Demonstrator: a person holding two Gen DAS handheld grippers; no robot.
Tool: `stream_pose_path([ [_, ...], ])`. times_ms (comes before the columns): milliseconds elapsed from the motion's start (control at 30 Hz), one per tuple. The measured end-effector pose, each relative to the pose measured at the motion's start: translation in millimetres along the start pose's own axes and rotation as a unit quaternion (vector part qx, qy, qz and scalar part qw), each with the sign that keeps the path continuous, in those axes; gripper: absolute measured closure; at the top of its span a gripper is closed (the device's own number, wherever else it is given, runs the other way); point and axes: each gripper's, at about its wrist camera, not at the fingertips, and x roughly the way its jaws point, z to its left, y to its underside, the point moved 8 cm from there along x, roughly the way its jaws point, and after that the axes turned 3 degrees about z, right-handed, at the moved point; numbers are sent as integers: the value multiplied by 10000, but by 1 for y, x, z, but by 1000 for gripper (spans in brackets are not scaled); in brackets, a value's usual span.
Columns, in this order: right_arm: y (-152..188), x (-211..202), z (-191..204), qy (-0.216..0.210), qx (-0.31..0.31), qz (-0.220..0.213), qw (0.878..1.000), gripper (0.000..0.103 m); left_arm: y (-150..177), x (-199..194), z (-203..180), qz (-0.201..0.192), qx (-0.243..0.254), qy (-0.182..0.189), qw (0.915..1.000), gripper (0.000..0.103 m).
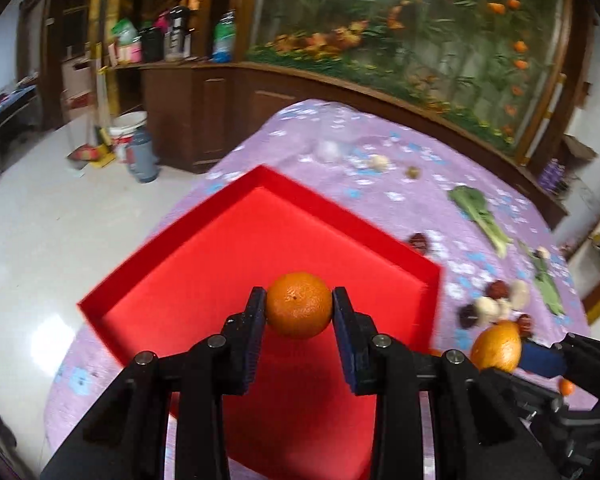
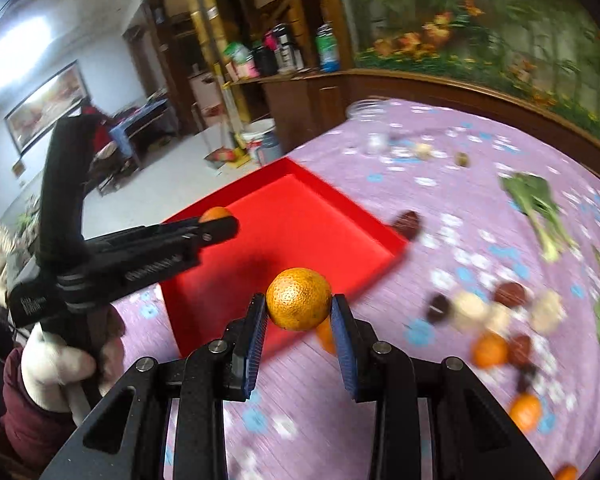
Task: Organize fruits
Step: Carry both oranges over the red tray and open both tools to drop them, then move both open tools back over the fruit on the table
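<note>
Orange fruit in both our grippers: the left gripper [image 1: 299,305] pinches an orange [image 1: 299,305] above the red tray [image 1: 204,248]; the right gripper [image 2: 299,306] clamps another orange [image 2: 299,299] over the worktop [image 2: 308,408].

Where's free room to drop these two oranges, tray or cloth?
The red tray floor is bare, all of it inside the rim. Both grippers, left and right, hold an orange. Bare purple cloth lies near the right gripper. It is crowded right of the tray: dates, pale pieces and oranges, plus greens.
</note>
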Motion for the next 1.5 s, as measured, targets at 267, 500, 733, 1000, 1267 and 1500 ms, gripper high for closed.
stream_pose_path([
  [267, -5, 94, 34, -238, -137, 652, 9975, 67, 9, 26, 42, 260, -253, -296, 9989, 71],
  [500, -9, 119, 36, -84, -240, 714, 9971, 65, 13, 31, 50, 311, -365, -290, 9984, 71],
  [733, -14, 107, 37, 41, -310, 488, 9983, 48, 8, 15, 53, 122, -527, -292, 9981, 58],
  [1000, -11, 41, 17, 156, 122, -171, 9997, 45, -6, -34, 25, -408, -335, -124, 9985, 53],
  [1267, 38, -72, -79, 994, 1281, -938, 9823, 37, -13, -85, -40, -984, 337, 278, 9942, 34],
  [1500, 101, -147, -162, 1745, 2183, -1180, 9529, 37, 3, -79, -93, -762, 866, 585, 9916, 34],
])
